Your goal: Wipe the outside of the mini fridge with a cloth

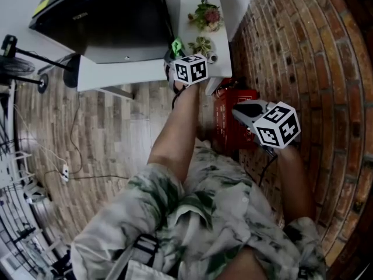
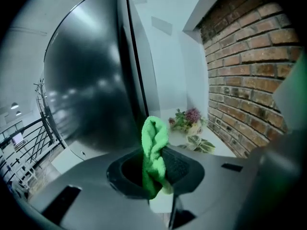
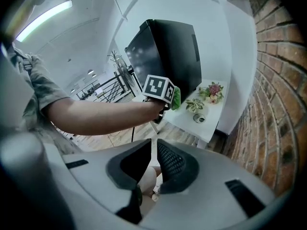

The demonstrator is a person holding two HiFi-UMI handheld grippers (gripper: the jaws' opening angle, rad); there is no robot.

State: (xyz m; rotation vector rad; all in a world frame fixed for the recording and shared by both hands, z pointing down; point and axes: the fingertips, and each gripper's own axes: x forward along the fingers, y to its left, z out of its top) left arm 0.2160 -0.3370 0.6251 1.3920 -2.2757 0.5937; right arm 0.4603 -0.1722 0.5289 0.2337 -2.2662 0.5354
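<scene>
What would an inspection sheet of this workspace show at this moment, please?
Surface: a white table carries the black mini fridge; a wooden floor lies below.
Job's things: the green cloth is bunched up and held close to the fridge; I cannot tell whether it touches.
Clutter: a flowering plant and a leafy plant stand beside the fridge; a red box sits by the wall.
Grippers: the left tongs are shut on the cloth; the right tongs are slightly apart and empty.
Cables: a thin cable crosses the floor to a white plug strip.
Surroundings: a brick wall and a fan.
</scene>
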